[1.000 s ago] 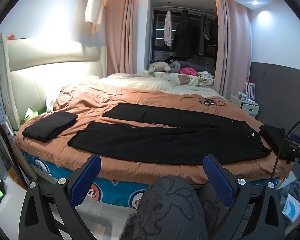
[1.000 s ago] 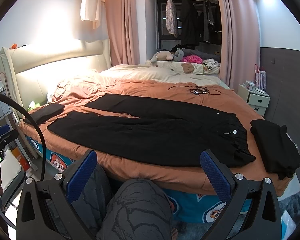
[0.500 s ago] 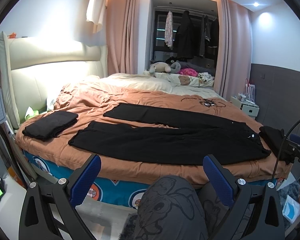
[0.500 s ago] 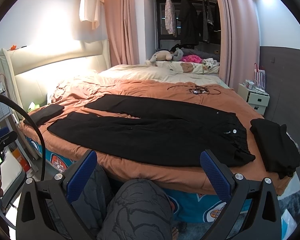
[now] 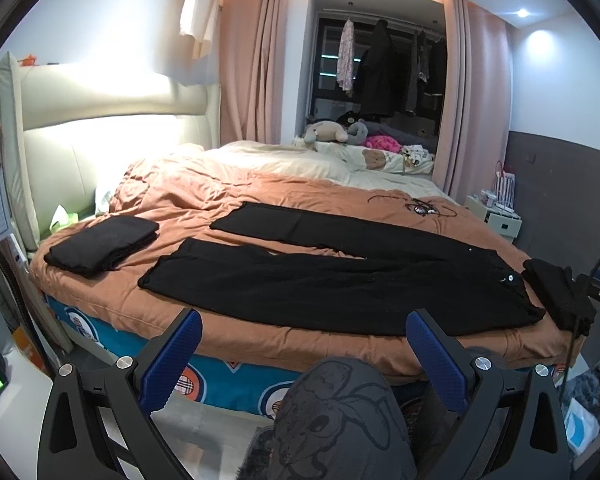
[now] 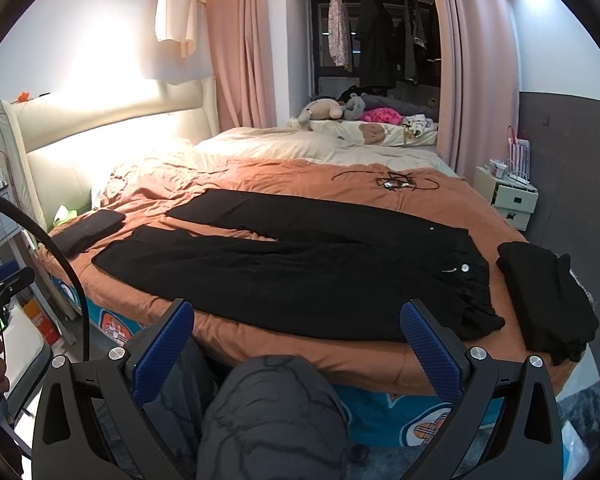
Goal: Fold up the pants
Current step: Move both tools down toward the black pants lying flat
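Black pants [image 5: 340,276] [image 6: 300,264] lie spread flat across the orange bedcover, legs pointing left, waistband with a shiny button to the right. My left gripper [image 5: 302,344] hovers open in front of the bed's near edge, nothing between its blue pads. My right gripper [image 6: 296,336] is likewise open and empty, short of the same edge, facing the pants' near leg. Neither gripper touches the cloth. A person's knee in grey printed fabric [image 5: 340,416] [image 6: 272,412] fills the bottom of both views.
A folded black garment [image 5: 100,242] [image 6: 88,230] rests on the bed's left corner; another black pile [image 5: 560,296] [image 6: 540,296] sits at the right corner. Tangled cables [image 6: 392,180] lie farther back. A white nightstand [image 6: 508,196] stands right, a headboard [image 5: 100,136] left.
Both grippers stay open and nearly still; the views have shifted only slightly. The pants have not moved.
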A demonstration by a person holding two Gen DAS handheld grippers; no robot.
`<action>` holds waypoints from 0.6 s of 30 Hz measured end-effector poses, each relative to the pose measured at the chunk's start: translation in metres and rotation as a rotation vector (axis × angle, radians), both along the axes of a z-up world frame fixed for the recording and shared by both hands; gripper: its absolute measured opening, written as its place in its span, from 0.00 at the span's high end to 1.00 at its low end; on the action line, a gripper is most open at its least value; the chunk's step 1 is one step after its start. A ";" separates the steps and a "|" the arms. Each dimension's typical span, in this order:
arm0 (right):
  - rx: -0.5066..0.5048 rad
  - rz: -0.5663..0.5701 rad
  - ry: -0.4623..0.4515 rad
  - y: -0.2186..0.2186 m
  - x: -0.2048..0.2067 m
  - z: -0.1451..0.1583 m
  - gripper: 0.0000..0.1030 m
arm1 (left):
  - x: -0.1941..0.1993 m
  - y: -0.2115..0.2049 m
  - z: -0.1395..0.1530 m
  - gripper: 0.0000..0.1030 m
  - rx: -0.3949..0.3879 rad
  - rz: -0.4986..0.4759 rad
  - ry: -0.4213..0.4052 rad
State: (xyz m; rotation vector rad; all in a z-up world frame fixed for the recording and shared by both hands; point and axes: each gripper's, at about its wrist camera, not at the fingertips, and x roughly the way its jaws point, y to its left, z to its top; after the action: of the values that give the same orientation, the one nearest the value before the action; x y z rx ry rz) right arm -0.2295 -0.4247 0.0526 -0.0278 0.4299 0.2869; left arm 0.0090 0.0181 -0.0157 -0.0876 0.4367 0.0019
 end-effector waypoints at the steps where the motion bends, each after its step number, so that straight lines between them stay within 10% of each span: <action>1: -0.003 -0.008 0.003 -0.002 0.002 0.000 0.00 | 0.003 0.005 0.002 0.00 -0.005 -0.001 0.002; 18: 0.037 -0.095 0.089 -0.013 0.063 -0.001 0.00 | 0.078 0.028 -0.008 0.00 -0.035 -0.020 0.210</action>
State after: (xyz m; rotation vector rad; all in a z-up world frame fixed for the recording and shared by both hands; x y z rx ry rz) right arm -0.1668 -0.4373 0.0517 0.0413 0.5130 0.2025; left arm 0.0865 0.0461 -0.0232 -0.1182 0.6481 -0.0166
